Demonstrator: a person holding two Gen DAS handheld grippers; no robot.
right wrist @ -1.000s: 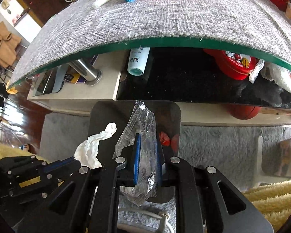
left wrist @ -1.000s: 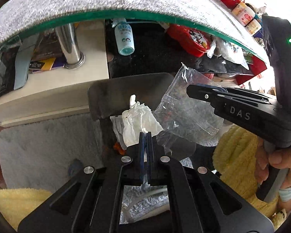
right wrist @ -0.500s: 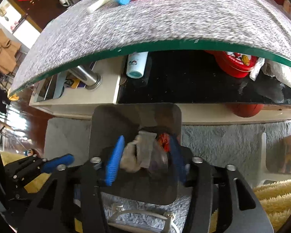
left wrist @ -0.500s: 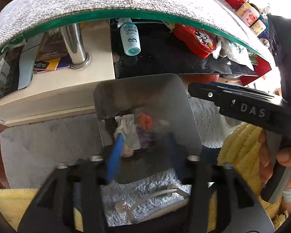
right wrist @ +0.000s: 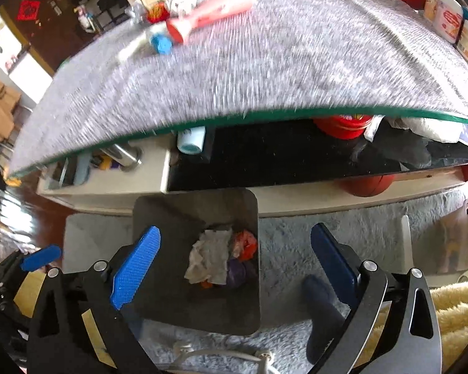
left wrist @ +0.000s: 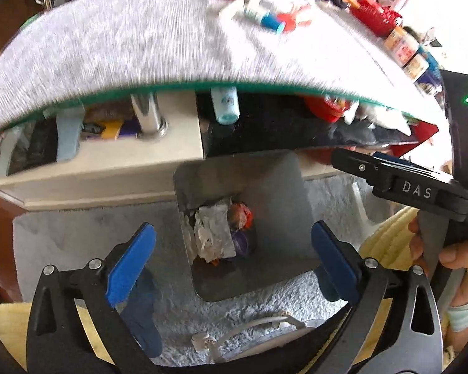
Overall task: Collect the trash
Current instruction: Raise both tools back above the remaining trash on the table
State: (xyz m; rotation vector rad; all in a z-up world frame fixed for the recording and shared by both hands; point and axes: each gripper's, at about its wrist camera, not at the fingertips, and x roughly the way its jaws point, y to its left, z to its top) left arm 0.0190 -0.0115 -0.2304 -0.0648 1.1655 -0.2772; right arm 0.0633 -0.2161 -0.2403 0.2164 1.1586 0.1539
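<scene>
Grey metal trash bin on the shaggy rug, just in front of the counter. Crumpled white tissue, clear plastic wrapper and orange scraps lie at bin bottom. Left tool and right tool both above bin, jaws just opened wide, nothing between blue pads.

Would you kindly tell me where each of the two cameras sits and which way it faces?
Left wrist view: rides the left hand-held gripper, looking steeply down into the bin; open jaws, the right hand-held gripper and a hand show.
Right wrist view: rides the right hand-held gripper, facing down likewise; open jaws show.
Shared: bin, crumpled tissue, grey-topped table.
</scene>
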